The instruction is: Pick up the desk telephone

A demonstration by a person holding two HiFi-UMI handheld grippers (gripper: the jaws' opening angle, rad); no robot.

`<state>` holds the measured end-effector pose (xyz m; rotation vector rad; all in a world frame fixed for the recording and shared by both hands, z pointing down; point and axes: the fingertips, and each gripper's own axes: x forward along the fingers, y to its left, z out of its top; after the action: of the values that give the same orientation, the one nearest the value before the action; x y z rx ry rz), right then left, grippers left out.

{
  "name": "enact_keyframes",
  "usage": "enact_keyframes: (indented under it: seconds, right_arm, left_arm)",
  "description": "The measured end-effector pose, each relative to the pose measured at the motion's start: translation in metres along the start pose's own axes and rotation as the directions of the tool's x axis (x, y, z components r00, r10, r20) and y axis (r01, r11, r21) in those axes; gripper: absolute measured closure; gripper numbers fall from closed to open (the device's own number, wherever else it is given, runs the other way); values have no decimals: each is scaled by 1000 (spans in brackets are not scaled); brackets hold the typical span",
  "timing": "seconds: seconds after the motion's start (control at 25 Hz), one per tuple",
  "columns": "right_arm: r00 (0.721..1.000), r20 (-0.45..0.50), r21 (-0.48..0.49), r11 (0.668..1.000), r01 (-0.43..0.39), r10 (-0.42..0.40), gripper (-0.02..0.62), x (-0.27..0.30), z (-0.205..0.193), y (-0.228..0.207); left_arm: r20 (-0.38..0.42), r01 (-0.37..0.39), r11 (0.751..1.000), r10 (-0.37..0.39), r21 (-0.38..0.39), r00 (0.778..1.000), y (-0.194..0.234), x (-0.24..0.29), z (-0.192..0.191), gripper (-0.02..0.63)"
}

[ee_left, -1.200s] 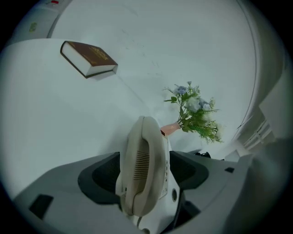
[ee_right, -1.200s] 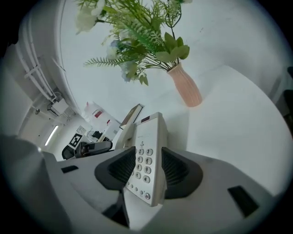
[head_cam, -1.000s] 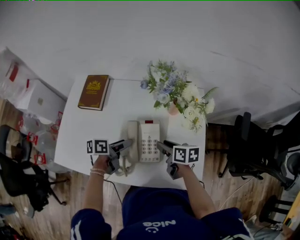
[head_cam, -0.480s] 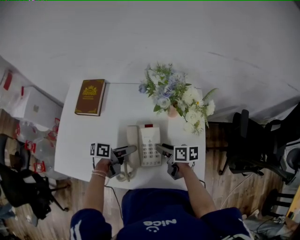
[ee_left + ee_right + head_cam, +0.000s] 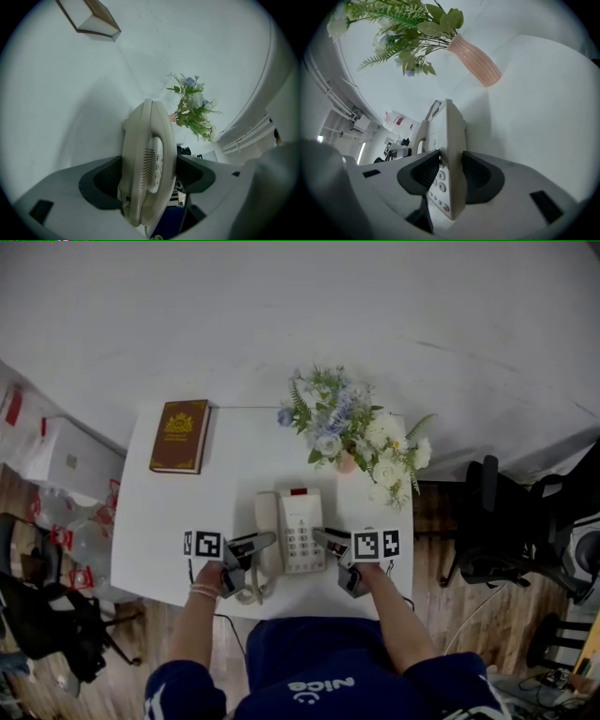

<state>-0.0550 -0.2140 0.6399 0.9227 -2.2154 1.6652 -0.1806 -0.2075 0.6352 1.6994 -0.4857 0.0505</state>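
A cream desk telephone (image 5: 300, 531) lies on the white table (image 5: 225, 493) near its front edge, with the handset (image 5: 266, 521) in its cradle on the left. My left gripper (image 5: 259, 542) straddles the handset side (image 5: 150, 140); its jaws are opening, one on each side of the phone's left part. My right gripper (image 5: 324, 538) straddles the phone's right edge (image 5: 452, 136); its jaws are closing, one pad over the keypad face and one under the base. In the head view the phone rests on the table.
A brown book (image 5: 179, 435) lies at the table's back left. A pink vase (image 5: 476, 61) of flowers (image 5: 352, 427) stands just behind the phone, to the right. The coiled cord (image 5: 251, 589) hangs at the front edge. An office chair (image 5: 497, 540) stands to the right.
Both grippers have stayed at the phone's two sides, only turning slightly. The phone lies in the same spot on the table.
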Motion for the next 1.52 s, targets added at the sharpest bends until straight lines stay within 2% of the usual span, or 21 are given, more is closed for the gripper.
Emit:
enact_keyframes:
  seconds: [0.16, 0.32, 0.6, 0.92, 1.12, 1.24, 1.52]
  right_arm:
    - [1000, 11, -34, 999, 23, -22, 431, -2, 1, 2]
    - [999, 26, -38, 999, 32, -32, 437, -3, 0, 2]
    - [998, 47, -32, 998, 48, -47, 443, -5, -1, 3]
    - [996, 85, -28, 999, 30, -27, 446, -15, 1, 9]
    - [995, 96, -58, 998, 20, -14, 448, -19, 5, 19]
    - [994, 106, -76, 997, 14, -6, 448, -23, 7, 25]
    - [990, 140, -109, 994, 10, 5, 449, -37, 13, 39]
  left_arm:
    - [19, -39, 998, 39, 42, 999, 3, -2, 3, 242]
    - [53, -31, 1000, 31, 2, 998, -1, -1, 0, 244]
    - [71, -47, 999, 47, 4, 996, -1, -2, 1, 247]
    - [101, -41, 999, 39, 19, 994, -9, -4, 4, 252]
    - [122, -38, 999, 33, 38, 992, -20, -8, 5, 255]
    - [133, -65, 996, 57, 56, 989, -24, -13, 7, 256]
    - [146, -47, 993, 30, 112, 989, -51, -15, 9, 262]
